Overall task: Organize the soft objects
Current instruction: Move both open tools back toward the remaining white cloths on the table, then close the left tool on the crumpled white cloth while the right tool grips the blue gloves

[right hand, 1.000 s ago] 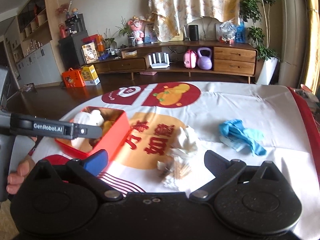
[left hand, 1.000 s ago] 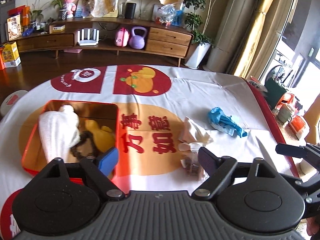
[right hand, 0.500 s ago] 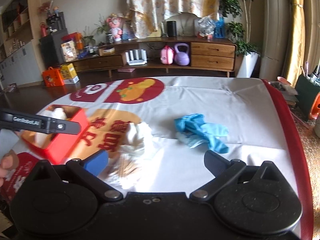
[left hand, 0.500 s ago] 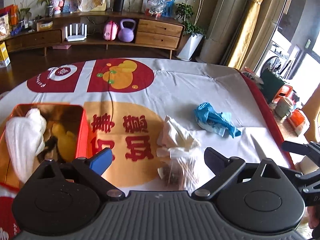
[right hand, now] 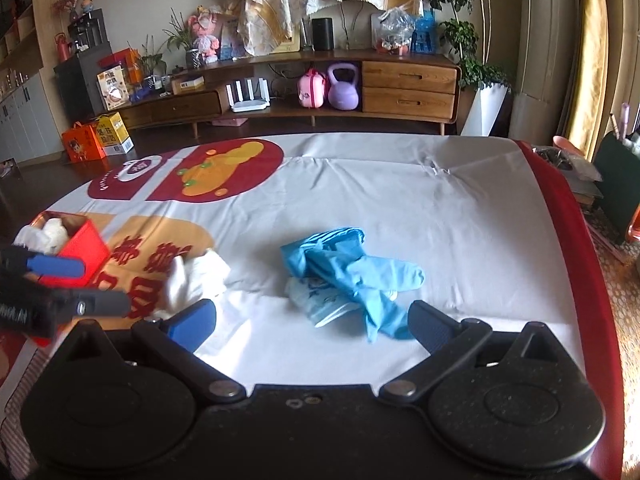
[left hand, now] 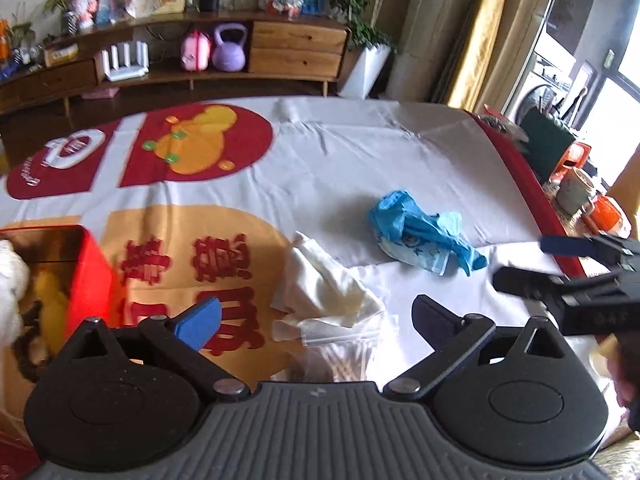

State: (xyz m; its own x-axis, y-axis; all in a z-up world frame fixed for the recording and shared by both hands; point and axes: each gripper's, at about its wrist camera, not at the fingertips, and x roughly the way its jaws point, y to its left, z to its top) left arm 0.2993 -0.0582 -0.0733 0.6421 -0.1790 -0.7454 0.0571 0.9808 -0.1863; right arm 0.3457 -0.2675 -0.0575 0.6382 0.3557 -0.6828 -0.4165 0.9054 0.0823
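Left gripper (left hand: 316, 316): black linkage arms, silver pivot screws, one bright-blue pad, ribbed grey body. Right gripper (right hand: 312, 322): same.

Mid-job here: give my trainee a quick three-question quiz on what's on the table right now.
1. True or false: the blue gloves lie inside the red box.
2. Which tongs face the gloves head-on: A left, B right?
3. Fill in: the white cloth lies between the box and the ____.

Key: 1 false, they lie on the tablecloth; 2 B; 3 gloves.
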